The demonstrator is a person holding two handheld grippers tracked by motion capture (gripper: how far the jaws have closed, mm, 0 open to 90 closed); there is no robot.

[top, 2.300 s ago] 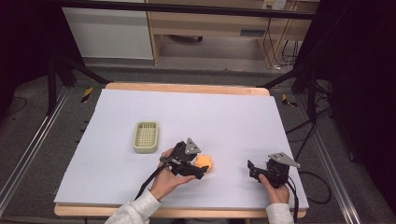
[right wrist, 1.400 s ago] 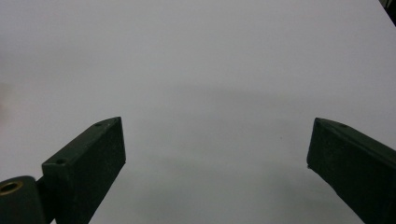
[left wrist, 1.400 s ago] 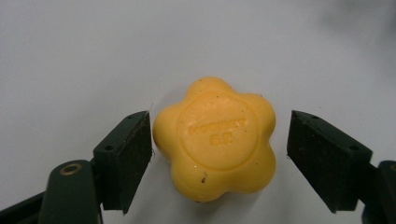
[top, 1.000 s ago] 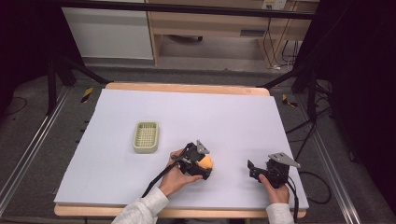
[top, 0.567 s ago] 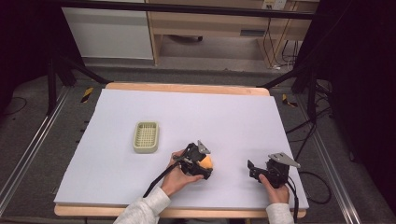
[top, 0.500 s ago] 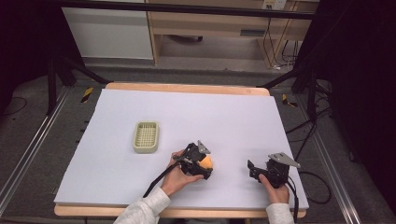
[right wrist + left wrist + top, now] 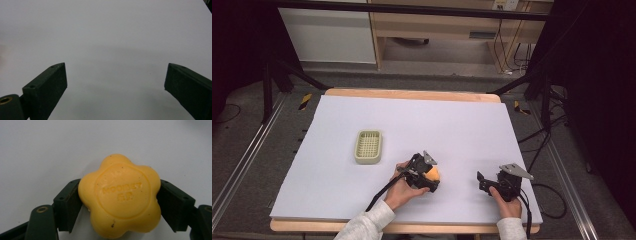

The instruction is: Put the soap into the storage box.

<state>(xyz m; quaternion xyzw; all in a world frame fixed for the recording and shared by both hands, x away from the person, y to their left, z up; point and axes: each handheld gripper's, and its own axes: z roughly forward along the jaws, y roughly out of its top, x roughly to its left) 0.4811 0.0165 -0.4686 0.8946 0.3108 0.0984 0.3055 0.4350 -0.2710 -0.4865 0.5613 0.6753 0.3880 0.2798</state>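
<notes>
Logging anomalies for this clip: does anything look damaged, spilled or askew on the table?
Nothing stands out. The yellow flower-shaped soap has a few dark specks but looks intact, gripped squarely by the left gripper. The soap dish sits flat and empty. The right gripper is open.

The left gripper [image 7: 432, 181] is held low, its jaws pressed on a yellow soap [image 7: 120, 196]; the right gripper's [image 7: 482, 181] jaws are spread wide.
</notes>
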